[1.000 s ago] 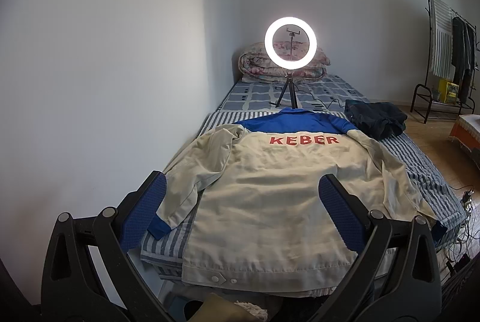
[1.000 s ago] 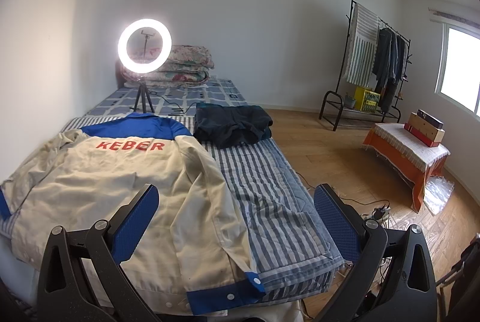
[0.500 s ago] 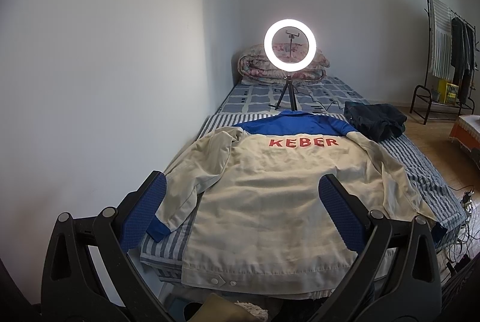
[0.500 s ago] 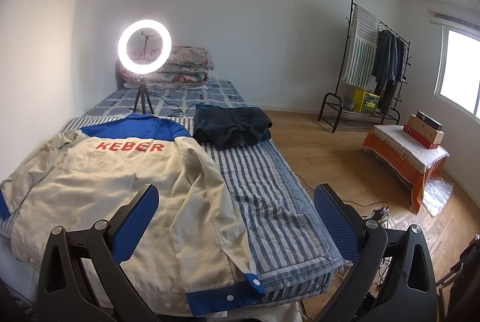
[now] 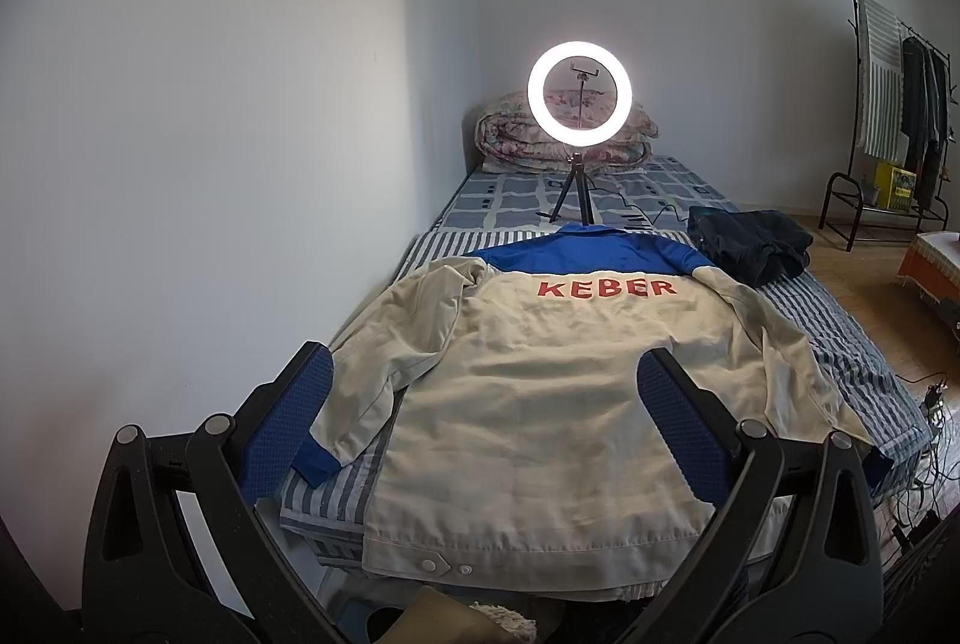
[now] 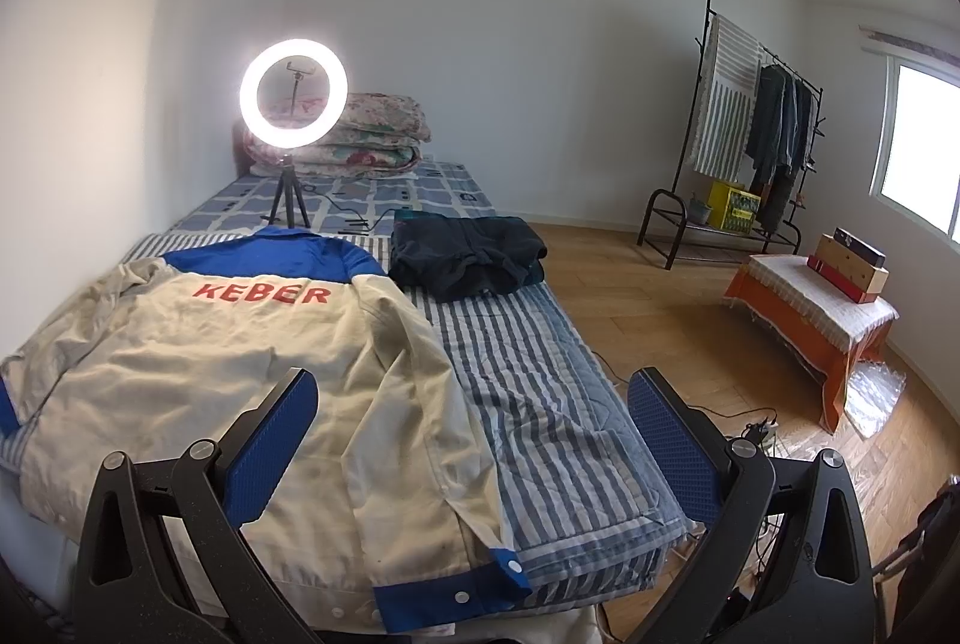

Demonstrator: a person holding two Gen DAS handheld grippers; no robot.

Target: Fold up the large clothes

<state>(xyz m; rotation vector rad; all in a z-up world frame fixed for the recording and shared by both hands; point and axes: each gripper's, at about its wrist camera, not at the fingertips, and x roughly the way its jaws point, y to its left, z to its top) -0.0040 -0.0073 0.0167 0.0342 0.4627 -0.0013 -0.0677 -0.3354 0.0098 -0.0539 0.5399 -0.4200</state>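
Observation:
A beige work jacket (image 5: 540, 404) with a blue yoke and red "KEBER" lettering lies back-up and spread flat on the striped bed (image 5: 840, 344). It also shows in the right wrist view (image 6: 240, 374), its right sleeve ending in a blue cuff (image 6: 456, 584) near the bed's front edge. My left gripper (image 5: 483, 386) is open and empty, held above the jacket's hem. My right gripper (image 6: 471, 404) is open and empty, above the right sleeve and the bed's right side.
A lit ring light on a tripod (image 5: 579, 104) stands behind the collar. A folded dark garment (image 6: 468, 254) lies to the jacket's right. Folded quilts (image 6: 360, 140) sit at the bed's head. A clothes rack (image 6: 750, 134), an orange-covered bench (image 6: 810, 308) and floor cables (image 6: 756, 422) are on the right.
Both views have shifted very slightly; the grippers stay open and the jacket has not moved.

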